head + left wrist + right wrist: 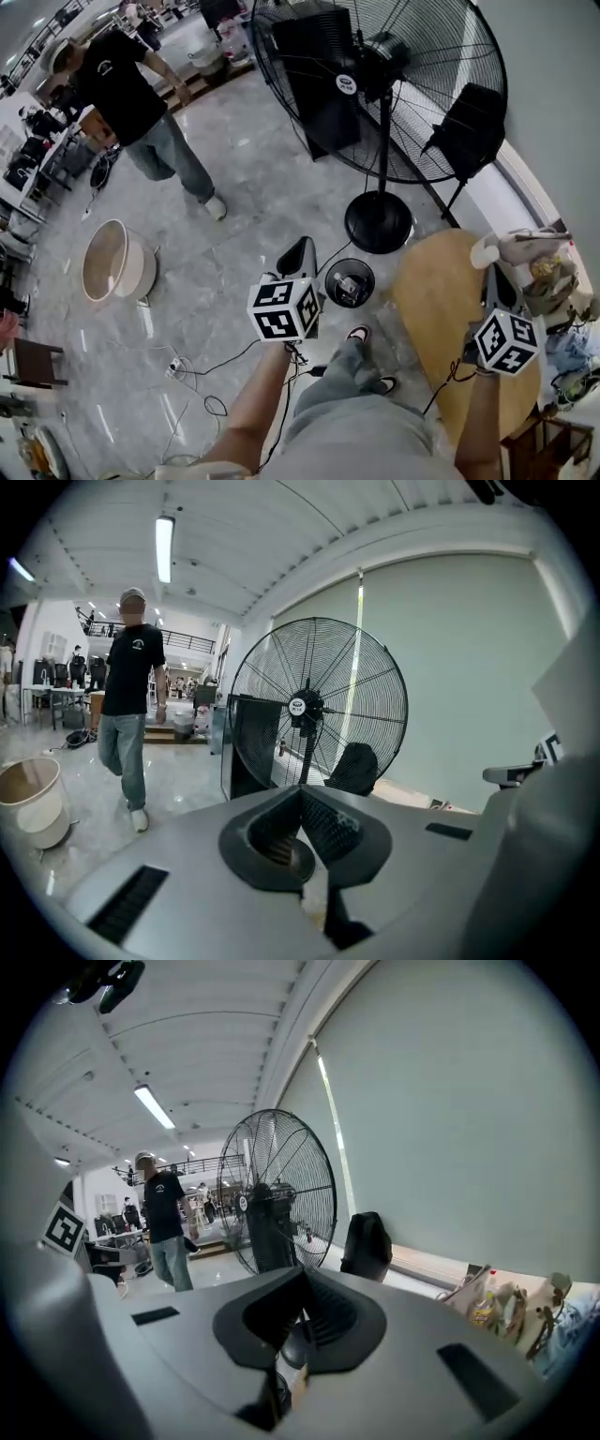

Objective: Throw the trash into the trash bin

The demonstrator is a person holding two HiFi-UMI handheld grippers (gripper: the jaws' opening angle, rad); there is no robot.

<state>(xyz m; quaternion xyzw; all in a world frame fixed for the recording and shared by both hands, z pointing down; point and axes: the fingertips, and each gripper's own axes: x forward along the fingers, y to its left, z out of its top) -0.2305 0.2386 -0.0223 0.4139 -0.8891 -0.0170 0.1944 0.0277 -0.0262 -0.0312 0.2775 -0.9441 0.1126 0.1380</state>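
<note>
**Head view.** My left fingers [298, 258] are pressed together with nothing between them, and so are my right fingers [493, 281]. The trash bin [330, 286], small, round and black, stands on the floor below and between my two hands, just beside the left fingers and clearly nearer to them. Something pale and crumpled lies inside it, but I cannot make out what. Bags [534, 267] that may be trash sit at the far edge of the round table [441, 309], just ahead of my right fingers. So this fits either trash already dropped in or more waiting on the table. A pale tub [117, 262] stands well apart on the floor to the left. The fan [380, 84] has a round white badge on its hub, too small to read.

**Left gripper view.** The left fingers [328, 827] meet at their tips and hold nothing. They point out at the fan [314, 705], and the pale tub [33, 799] is off to the left. The bin is below this view and does not show. I can read no writing.

**Right gripper view.** The right fingers [328, 1321] are also closed on nothing and aimed toward the fan [277, 1194]. A bottle [483, 1309] with a yellow label stands to the right, its print illegible.
</note>
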